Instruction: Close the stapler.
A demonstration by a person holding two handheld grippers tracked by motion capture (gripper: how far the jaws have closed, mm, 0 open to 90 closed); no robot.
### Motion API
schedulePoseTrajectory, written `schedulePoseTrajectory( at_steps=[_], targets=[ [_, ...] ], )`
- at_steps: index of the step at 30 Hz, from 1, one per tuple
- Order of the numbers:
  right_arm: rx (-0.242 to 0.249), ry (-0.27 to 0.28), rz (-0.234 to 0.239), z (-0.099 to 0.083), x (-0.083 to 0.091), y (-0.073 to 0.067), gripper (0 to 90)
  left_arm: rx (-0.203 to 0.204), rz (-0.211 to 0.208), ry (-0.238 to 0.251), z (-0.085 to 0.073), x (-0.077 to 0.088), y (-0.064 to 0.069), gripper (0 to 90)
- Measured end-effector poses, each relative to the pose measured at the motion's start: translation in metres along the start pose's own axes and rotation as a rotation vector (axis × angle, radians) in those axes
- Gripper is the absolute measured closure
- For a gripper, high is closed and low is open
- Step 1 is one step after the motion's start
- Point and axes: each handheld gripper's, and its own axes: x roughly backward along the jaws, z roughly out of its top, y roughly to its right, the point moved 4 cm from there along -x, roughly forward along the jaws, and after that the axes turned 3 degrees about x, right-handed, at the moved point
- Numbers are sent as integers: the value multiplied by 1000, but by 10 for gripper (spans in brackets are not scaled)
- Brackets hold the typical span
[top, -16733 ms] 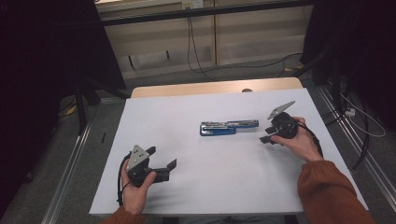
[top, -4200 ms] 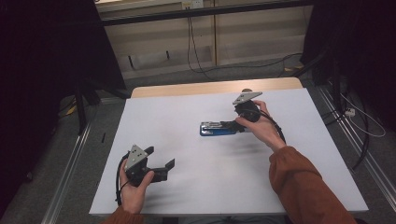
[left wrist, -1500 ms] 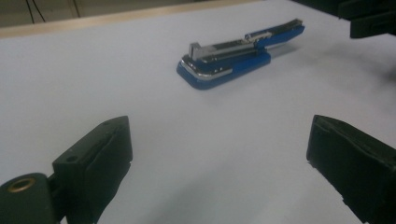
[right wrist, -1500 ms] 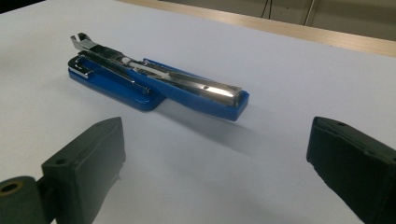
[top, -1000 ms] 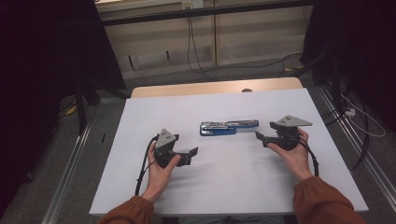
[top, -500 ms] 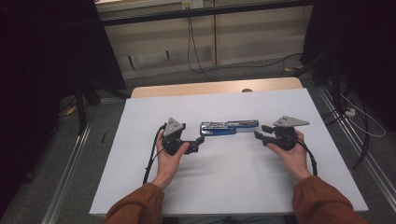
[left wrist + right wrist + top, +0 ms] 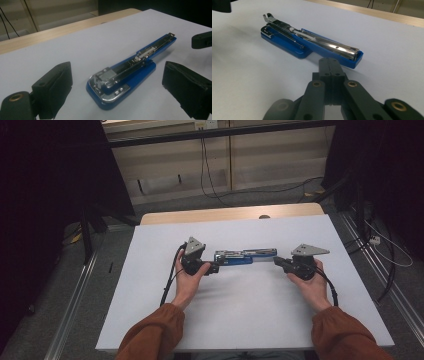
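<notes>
A blue stapler (image 7: 245,257), folded out flat with its metal rail showing, lies near the middle of the white surface (image 7: 250,315), with wide bare room toward the near edge and both side edges. The left claw (image 7: 216,268) stands at the stapler's left end, its jaws spread wide to either side of that end without touching it. The right claw (image 7: 276,261) sits just beside the stapler's right end, its jaws having just been closing and now pressed together on nothing. In the high view the hands cover much of both claws, and the stapler's small parts are hard to make out. A cable (image 7: 170,280) trails across the surface from the left claw.
</notes>
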Motion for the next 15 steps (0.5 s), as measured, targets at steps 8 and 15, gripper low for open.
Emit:
schedulePoseTrajectory(
  at_steps=[8,15],
  targets=[
    [20,-11,-5,-1,-3,0,900,-39,15,-18,5,-15,1,111],
    [31,-29,-33,-3,-3,5,900,-43,40,-67,-5,-17,-8,152]
  ],
)
